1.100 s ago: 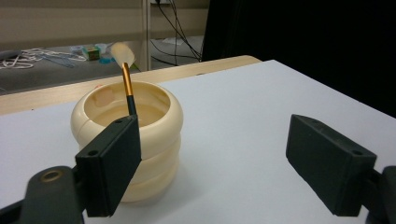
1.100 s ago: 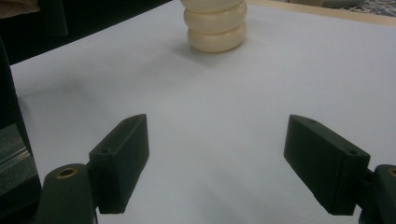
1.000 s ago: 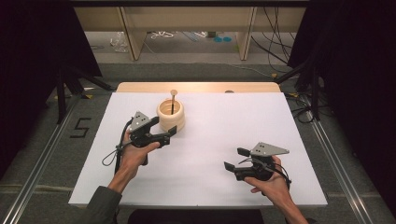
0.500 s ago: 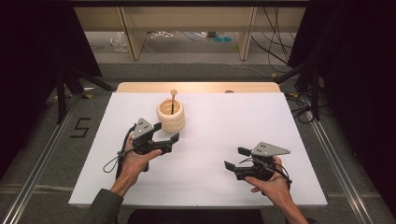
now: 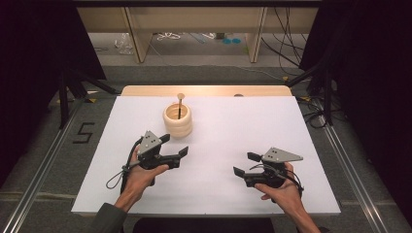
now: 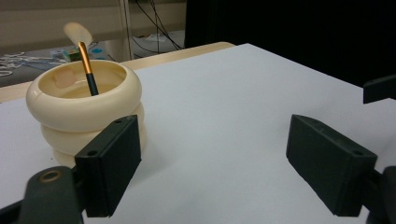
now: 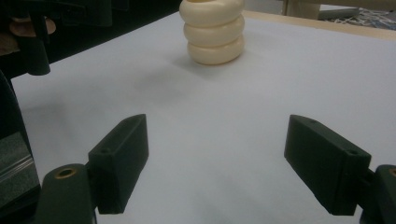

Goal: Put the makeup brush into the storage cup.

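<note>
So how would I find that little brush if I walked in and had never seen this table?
Start at the white table and look to its far left part, where a cream ribbed holder of stacked rings stands ahead of the left gripper. The thin brush with a black and copper handle and pale bristles stands inside it, leaning, bristles up. It is the one thing poking out above the rim.

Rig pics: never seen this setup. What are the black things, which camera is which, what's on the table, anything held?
No robot here: a person holds a two-jaw gripper in each hand, the left gripper and the right gripper. The high view looks down from above the person's side. The other two pictures come from cameras riding on each gripper, looking along its own black jaws. On the white table stands a cream ribbed cup with a brush standing in it, bristles up. Both grippers are open and hold nothing; the left one is nearer the cup.
</note>
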Available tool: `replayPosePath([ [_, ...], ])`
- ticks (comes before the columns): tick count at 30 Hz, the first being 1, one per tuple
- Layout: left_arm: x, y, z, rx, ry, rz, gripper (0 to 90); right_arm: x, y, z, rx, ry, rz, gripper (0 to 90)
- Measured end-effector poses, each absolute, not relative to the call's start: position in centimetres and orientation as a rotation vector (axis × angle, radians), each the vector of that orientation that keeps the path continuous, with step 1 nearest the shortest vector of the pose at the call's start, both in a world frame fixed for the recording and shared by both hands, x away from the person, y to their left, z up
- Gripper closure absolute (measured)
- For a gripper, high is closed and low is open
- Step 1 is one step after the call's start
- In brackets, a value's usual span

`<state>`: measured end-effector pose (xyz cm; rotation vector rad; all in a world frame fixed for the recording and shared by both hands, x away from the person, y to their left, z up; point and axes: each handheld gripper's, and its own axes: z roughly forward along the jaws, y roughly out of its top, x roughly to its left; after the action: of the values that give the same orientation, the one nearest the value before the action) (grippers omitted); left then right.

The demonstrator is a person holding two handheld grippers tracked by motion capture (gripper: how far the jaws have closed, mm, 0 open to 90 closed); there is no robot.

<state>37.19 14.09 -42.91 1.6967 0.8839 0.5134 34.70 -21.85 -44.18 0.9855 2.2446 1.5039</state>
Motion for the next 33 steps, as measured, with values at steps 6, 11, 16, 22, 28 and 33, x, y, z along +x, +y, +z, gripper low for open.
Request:
replayPosePath([
  [6, 36.5, 14.1, -43.0, 1.715, 0.866, 0.519, 17.3, 34.7, -21.9, -44.1, 0.982, 2.223, 1.521, 22.0],
  [11, 36.1, 14.1, -43.3, 1.712, 0.855, 0.51, 17.0, 34.7, -21.9, -44.1, 0.996, 2.22, 1.521, 21.6],
  [16, 35.8, 14.1, -43.4, 1.717, 0.852, 0.507, 17.0, 34.7, -21.9, -44.1, 0.99, 2.203, 1.547, 21.5],
  [22, 35.3, 13.7, -43.7, 1.722, 0.846, 0.498, 16.9, 34.7, -22.0, -44.0, 0.992, 2.209, 1.539, 21.3],
  [28, 34.9, 13.7, -43.8, 1.746, 0.823, 0.507, 16.8, 34.7, -22.0, -44.0, 0.991, 2.205, 1.543, 21.0],
  [33, 34.5, 13.6, -43.9, 1.749, 0.822, 0.508, 16.7, 34.7, -22.0, -44.0, 0.991, 2.194, 1.547, 20.6],
])
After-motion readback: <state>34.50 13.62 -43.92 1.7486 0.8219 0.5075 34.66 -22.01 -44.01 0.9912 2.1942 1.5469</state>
